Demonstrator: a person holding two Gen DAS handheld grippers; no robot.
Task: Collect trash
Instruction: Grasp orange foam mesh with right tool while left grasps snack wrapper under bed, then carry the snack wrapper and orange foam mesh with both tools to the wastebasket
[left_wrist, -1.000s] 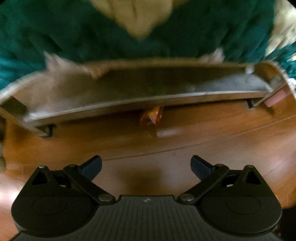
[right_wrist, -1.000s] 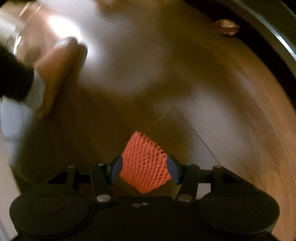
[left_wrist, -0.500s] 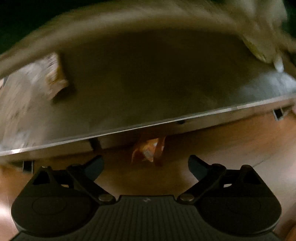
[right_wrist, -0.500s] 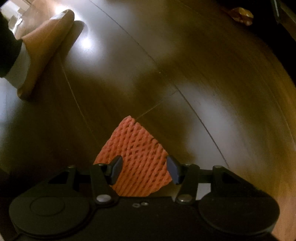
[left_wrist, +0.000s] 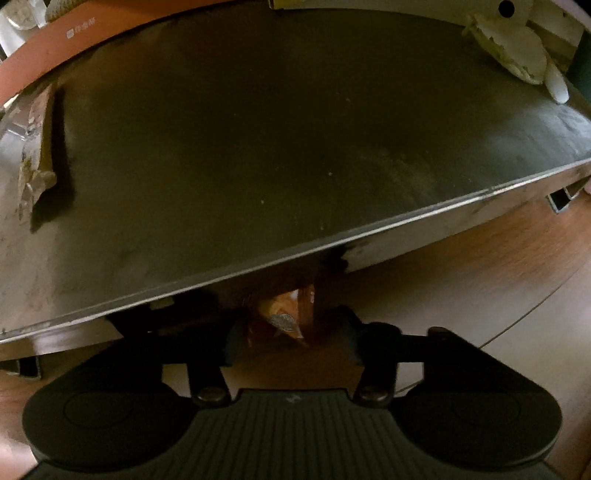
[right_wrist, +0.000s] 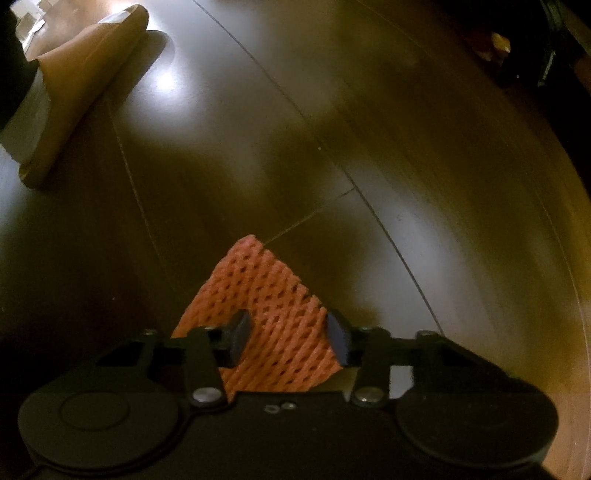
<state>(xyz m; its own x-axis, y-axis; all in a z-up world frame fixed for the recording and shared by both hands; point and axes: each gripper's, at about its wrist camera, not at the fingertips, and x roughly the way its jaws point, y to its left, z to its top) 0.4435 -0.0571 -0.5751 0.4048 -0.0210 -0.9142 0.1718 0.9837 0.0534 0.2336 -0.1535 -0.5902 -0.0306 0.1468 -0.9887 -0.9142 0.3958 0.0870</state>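
Both grippers at trash on the wooden floor

Right gripper clamps orange foam net; left gripper fingers straddle an orange wrapper under the metal table, grip unclear.

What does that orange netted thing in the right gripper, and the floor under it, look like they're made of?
The orange net looks like soft foam mesh, matte, with a regular diamond lattice of holes. The floor looks like dark glossy wood planks or laminate: straight seams and a bright lamp reflection.

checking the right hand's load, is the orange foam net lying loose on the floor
No, the orange foam net sits clamped between the fingers of the right gripper, raised off the wooden floor.
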